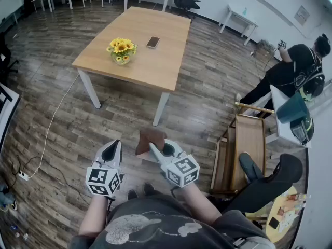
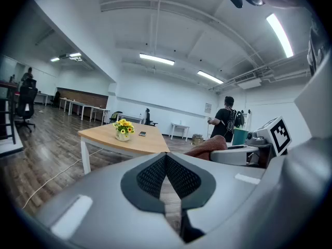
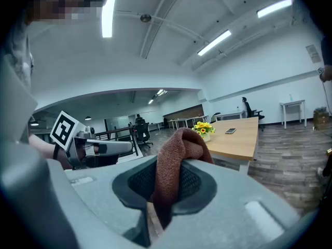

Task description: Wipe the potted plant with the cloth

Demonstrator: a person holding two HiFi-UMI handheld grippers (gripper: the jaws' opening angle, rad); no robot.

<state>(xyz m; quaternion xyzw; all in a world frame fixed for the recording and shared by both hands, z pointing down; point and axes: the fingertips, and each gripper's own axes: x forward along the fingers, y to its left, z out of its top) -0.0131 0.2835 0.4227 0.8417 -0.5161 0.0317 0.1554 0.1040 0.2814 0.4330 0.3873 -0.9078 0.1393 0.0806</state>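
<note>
Your right gripper [image 1: 155, 148] squeezes the brown cloth [image 1: 150, 139], a long strip that stands up between the pads and pokes out toward the table [image 1: 155, 61]. Your left gripper [image 1: 115, 145] is closed tight on nothing. The potted plant [image 1: 122, 51] stands upright on the table's left side.

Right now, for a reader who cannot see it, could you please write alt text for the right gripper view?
The right gripper holds a reddish-brown cloth clamped between its closed jaws, and the cloth bulges above them. Beyond, a wooden table carries a potted plant with yellow flowers and a phone. The left gripper shows at the left.
</note>
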